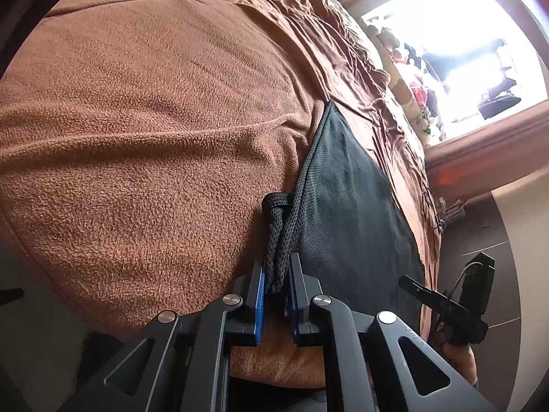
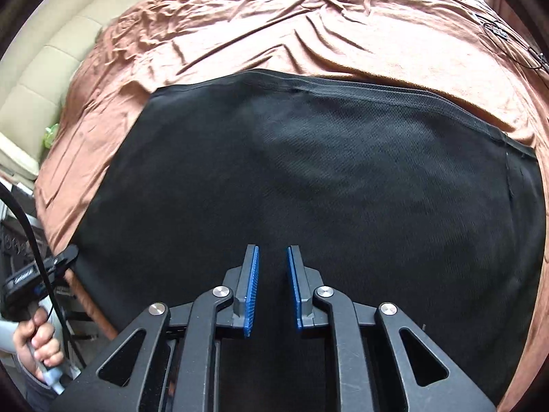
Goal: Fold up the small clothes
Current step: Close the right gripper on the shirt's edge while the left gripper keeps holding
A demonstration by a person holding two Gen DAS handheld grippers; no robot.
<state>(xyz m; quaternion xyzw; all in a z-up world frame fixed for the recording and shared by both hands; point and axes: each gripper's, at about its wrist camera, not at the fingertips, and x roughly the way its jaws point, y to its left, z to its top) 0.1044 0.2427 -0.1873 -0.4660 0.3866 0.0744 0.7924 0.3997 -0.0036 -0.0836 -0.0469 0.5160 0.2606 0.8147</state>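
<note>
Left gripper (image 1: 274, 271) is clenching the black garment's (image 2: 291, 178) bunched corner at the bed's (image 2: 308, 34) near edge, right gripper (image 2: 272, 261) hovering empty, nearly closed; folding barely starting.

Daylight glares through the window (image 1: 456, 58); fisheye edges curve, corners dark

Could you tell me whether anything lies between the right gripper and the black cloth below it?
Nothing visible does: the right gripper hangs over the black cloth, with only bare mesh between its blue pads.
</note>
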